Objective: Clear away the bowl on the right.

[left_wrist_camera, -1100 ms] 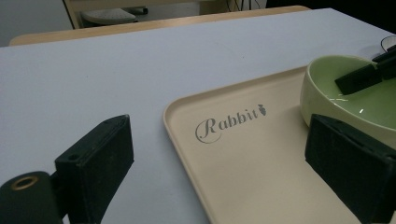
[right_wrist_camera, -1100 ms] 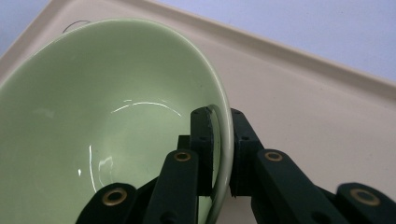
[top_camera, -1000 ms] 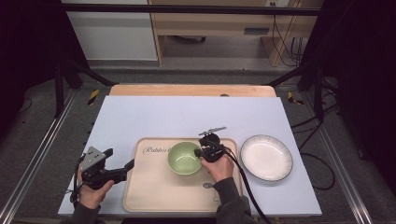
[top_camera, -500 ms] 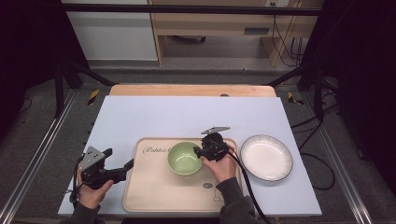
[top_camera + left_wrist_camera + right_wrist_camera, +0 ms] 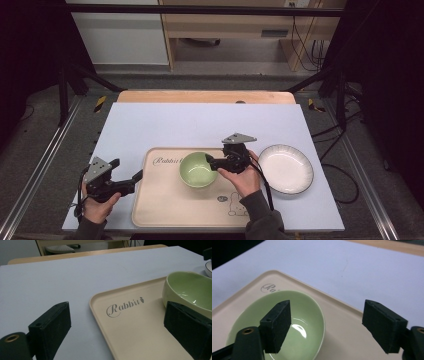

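The right gripper [image 5: 214, 163] had its jaws spread wide, and they had just been opening; in the right gripper view they stood apart above the green bowl [image 5: 284, 322], one jaw over the bowl's hollow and the other out past its rim over the tray, with nothing pinched between them. The bowl sat on the cream tray [image 5: 165, 210], just below and ahead of that claw, near the tray's far right part. By my reading the step in hand was the release: the bowl had been set on the tray and the claw was letting it go.

The left gripper [image 5: 136, 177] was also spread and held nothing. It hovered at the tray's near-left edge, and in its own view one jaw hung over the lilac table cover [image 5: 50, 282] while the other hung over the tray, with the bowl just beyond that jaw.

The next move probably called for the right claw to clear the bowl's rim without nudging it, then turn to the white plate [image 5: 285, 169], which lay on the table cover just to the outer side of the right hand [image 5: 242, 177].

The tray bore the word "Rabbit" [image 5: 124, 307] in grey script with a small carrot mark after it. A small rabbit drawing [image 5: 232, 205] was printed near the tray's corner below the right hand; any writing beside it was too small to read.
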`<action>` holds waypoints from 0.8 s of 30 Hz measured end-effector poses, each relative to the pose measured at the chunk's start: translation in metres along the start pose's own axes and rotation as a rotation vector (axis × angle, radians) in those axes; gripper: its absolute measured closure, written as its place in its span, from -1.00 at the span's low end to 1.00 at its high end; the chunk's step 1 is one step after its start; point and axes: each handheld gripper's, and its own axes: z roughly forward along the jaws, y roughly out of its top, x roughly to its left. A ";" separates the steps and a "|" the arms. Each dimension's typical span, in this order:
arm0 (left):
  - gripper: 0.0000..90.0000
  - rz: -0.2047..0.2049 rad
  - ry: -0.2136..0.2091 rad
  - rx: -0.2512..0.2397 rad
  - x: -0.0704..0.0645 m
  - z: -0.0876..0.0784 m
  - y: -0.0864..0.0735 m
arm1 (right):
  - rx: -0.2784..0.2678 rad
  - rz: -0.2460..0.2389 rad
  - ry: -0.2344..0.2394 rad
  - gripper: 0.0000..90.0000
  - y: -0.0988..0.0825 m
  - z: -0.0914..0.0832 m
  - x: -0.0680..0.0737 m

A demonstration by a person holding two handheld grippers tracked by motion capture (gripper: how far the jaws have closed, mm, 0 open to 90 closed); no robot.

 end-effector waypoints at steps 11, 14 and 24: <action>-0.85 0.001 0.003 -0.005 0.002 -0.001 0.001 | -0.137 -0.056 -0.025 -0.62 -0.006 -0.042 -0.013; -0.85 -0.001 0.007 -0.003 0.003 -0.001 0.001 | -0.157 -0.060 -0.040 -0.63 -0.012 -0.051 -0.020; -0.85 0.003 0.036 0.018 0.011 0.001 -0.005 | -0.210 -0.052 -0.100 -0.67 -0.040 -0.076 -0.048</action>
